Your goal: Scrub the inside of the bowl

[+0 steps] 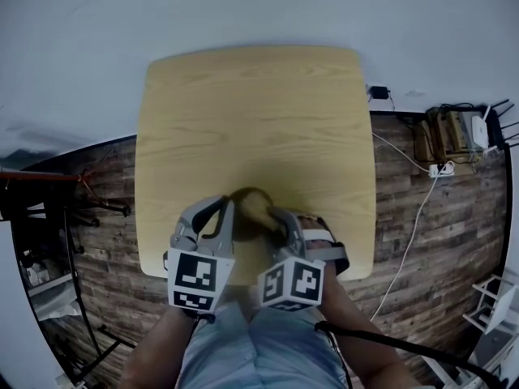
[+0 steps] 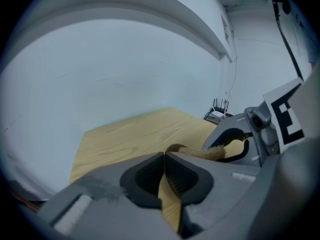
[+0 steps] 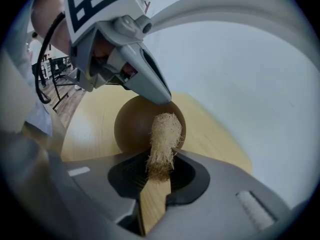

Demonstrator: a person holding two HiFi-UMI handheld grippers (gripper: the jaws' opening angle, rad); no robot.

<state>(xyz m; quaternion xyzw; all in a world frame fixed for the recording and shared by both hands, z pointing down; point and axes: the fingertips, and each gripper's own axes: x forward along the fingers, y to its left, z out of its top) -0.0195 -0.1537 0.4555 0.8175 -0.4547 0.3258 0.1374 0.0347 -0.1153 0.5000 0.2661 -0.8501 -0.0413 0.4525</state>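
A brown bowl (image 1: 250, 203) is held on its side just above the near part of the light wooden table (image 1: 251, 112). My left gripper (image 1: 225, 211) is shut on its rim (image 2: 175, 147); in the right gripper view the left gripper (image 3: 159, 97) pinches the top of the bowl (image 3: 132, 126). My right gripper (image 1: 280, 219) is shut on a straw-coloured fibre scrubber (image 3: 164, 141), whose tip stands at the bowl. In the left gripper view the scrubber (image 2: 207, 154) shows beside the rim. The bowl's inside is hidden in every view.
The table's front edge (image 1: 154, 272) is right under the grippers. A dark plank floor (image 1: 422, 233) surrounds it, with a white cable (image 1: 418, 217) and boxes (image 1: 450, 132) at the right and a black stand (image 1: 73, 209) at the left. My arms (image 1: 357, 331) fill the bottom.
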